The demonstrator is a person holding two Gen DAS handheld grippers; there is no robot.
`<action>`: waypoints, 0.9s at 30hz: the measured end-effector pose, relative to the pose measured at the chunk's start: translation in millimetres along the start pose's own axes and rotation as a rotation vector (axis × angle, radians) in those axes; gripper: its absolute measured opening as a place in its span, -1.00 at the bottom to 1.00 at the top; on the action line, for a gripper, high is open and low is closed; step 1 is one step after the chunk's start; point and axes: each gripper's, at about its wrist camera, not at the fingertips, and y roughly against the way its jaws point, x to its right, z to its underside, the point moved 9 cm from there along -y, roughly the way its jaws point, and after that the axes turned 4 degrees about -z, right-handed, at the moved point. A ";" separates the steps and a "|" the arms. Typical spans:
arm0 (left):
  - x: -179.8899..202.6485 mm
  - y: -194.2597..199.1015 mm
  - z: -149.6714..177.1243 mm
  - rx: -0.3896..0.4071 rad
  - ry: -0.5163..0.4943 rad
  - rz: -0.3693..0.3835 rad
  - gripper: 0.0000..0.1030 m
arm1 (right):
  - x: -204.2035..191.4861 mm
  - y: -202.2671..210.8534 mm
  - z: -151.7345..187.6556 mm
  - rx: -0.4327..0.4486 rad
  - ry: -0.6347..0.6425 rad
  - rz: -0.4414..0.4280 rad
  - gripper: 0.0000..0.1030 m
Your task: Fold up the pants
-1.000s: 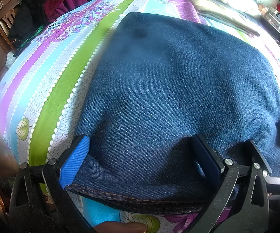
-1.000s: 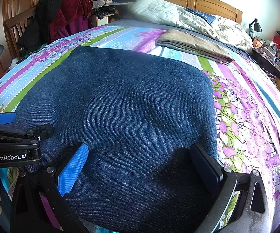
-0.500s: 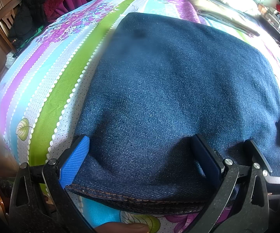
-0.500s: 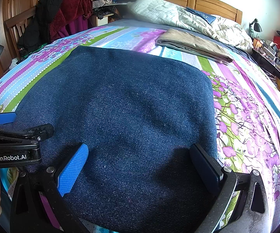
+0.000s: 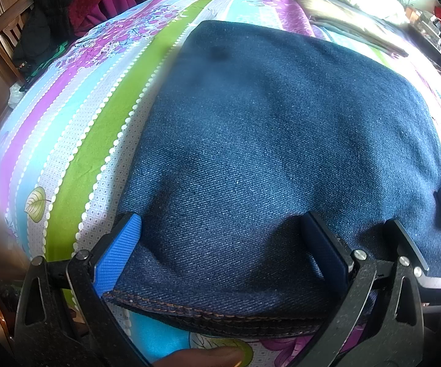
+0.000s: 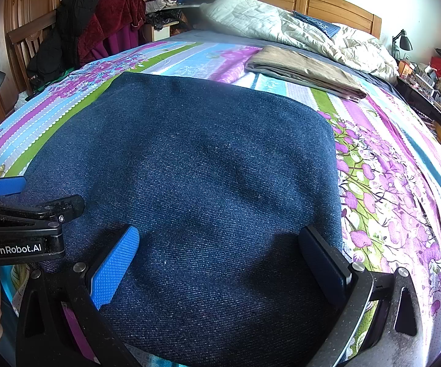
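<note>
Denim pants unmoved, grippers likewise.

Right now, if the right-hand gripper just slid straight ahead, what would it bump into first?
The right gripper is open, low over the folded jeans, so probably denim first. Beyond lies a folded tan cloth; depth is unclear.

The only writing I can read is "GenRobot.AI", in white letters on the black plastic body of my left gripper, seen to the left of my right gripper's blue-padded fingers.
</note>
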 end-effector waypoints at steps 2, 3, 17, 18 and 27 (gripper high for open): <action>-0.1 -0.1 -0.2 0.000 -0.001 0.000 1.00 | -0.2 0.0 -0.3 0.000 0.000 0.000 1.00; 0.1 0.0 0.2 0.000 -0.001 0.000 1.00 | 0.0 0.0 0.1 0.000 0.000 0.000 1.00; 4.0 1.3 0.3 0.004 -0.003 0.001 1.00 | -0.1 0.5 0.3 0.001 0.000 0.001 1.00; 4.1 1.4 0.6 0.004 -0.003 0.001 1.00 | 0.0 0.4 0.4 0.002 0.000 0.001 1.00; 4.2 1.5 1.0 0.004 -0.002 0.001 1.00 | -0.7 1.1 0.8 0.000 -0.002 0.003 1.00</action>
